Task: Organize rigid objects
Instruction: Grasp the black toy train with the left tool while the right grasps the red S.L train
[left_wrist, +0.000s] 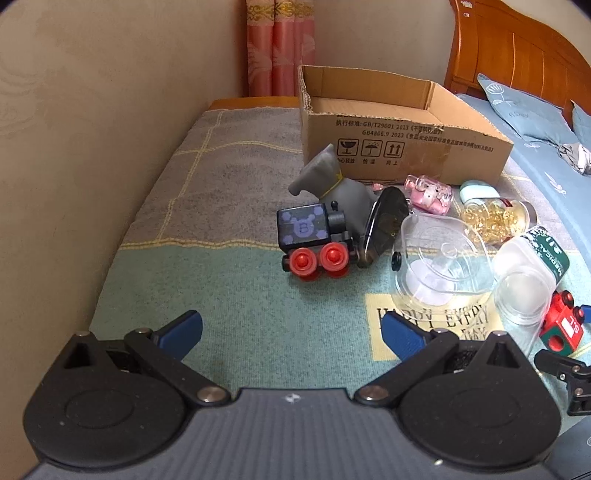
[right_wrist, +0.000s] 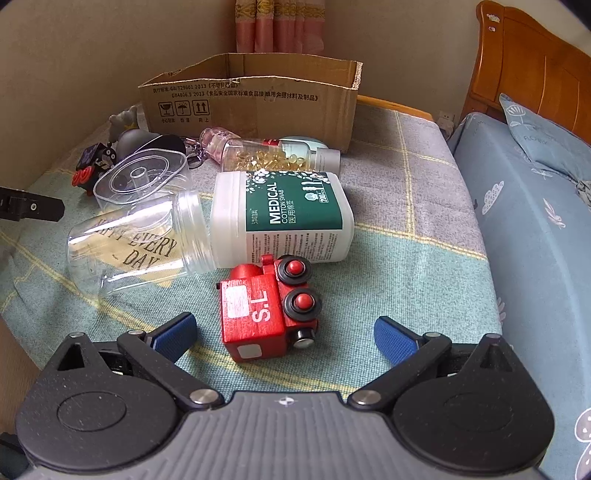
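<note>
While both wide: left tool (left_wrist: 291, 334) facing black train (left_wrist: 314, 240); right tool (right_wrist: 284, 332), red train (right_wrist: 267, 308).

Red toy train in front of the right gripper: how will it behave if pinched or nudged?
The red toy train looks like painted wood, so probably stiff and safe to squeeze. It lies on its side with its wheels off the blanket, so a nudge should slide it rather than roll it. The glossy paint may slip slightly against the right gripper pads.

Blanket-covered surface (right_wrist: 388, 258) carries cardboard box (right_wrist: 258, 99), red toy train (right_wrist: 258, 314), cotton swab container (right_wrist: 288, 218), clear jar (right_wrist: 136, 247), black toy train (left_wrist: 314, 240).
</note>
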